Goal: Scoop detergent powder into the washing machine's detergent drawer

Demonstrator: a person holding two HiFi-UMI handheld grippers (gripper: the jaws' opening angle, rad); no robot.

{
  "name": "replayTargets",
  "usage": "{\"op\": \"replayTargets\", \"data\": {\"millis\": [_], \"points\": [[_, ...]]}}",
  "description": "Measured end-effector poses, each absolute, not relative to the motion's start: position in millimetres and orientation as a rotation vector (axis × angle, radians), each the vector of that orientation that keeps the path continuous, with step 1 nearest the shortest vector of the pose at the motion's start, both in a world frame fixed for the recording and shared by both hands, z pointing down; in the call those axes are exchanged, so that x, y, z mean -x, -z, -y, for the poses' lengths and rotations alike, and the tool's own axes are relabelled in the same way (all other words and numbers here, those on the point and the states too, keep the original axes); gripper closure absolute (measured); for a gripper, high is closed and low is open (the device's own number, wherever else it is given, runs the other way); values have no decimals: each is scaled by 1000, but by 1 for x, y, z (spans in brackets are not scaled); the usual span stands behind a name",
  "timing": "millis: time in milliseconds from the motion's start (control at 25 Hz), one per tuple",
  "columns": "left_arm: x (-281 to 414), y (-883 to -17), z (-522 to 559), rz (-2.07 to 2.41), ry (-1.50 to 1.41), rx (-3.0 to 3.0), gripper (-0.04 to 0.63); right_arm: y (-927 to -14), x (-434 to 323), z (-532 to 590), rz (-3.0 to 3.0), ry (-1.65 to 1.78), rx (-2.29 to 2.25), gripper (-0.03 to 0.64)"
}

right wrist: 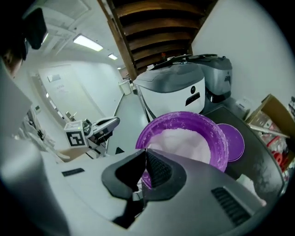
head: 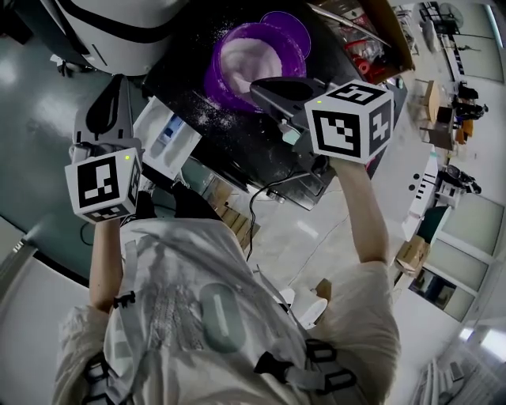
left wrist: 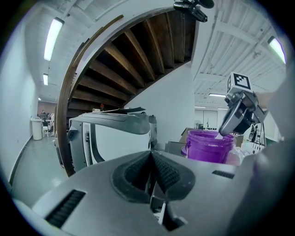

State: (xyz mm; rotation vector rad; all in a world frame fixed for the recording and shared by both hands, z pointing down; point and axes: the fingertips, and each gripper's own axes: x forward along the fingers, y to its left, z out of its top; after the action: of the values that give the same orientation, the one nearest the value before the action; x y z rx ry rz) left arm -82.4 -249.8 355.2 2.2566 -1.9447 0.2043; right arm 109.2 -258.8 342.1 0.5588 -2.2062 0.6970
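Detergent powder [head: 243, 59] fills the purple tub [head: 217, 75], which stands toward the far edge of the black bench [head: 237, 138]. Its lid [head: 286, 24] lies just beside it so the mouth stays clear. You hold your right gripper [head: 261, 85] over the tub's near rim. Its jaws are pressed together on what looks like a small pale scoop [left wrist: 220, 135], tip down into the powder. Only the left gripper view shows that piece, so treat the name as a guess. The angle suits digging: steep enough to bite, with the load kept over the tub.

Your left gripper [head: 111, 95] has its jaws closed on nothing and hangs well apart from the tub, off the bench's left edge. The open detergent drawer [head: 170, 136] lies between that gripper and the bench edge, below the white washing machine [head: 118, 32].

Spilled powder [head: 202, 111] dusts the bench between tub and drawer. That is probably the path a loaded scoop takes, so keep the scoop level on the way across.
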Motion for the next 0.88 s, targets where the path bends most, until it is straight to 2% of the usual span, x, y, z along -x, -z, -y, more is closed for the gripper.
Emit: {"op": "replayTargets", "data": {"millis": [440,640,880], "points": [[61,-344,256,1919,-264,-2367,575,-333,-137,270,2329,-1256,-792,606],[51,-340,261,1818,-169,-2359,575,-327,-151,280,2395,-1464,-958,606],[40,-326,265,1815,-198,-2418,575,-318,-168,287,2491,-1807,-1127,606]]}}
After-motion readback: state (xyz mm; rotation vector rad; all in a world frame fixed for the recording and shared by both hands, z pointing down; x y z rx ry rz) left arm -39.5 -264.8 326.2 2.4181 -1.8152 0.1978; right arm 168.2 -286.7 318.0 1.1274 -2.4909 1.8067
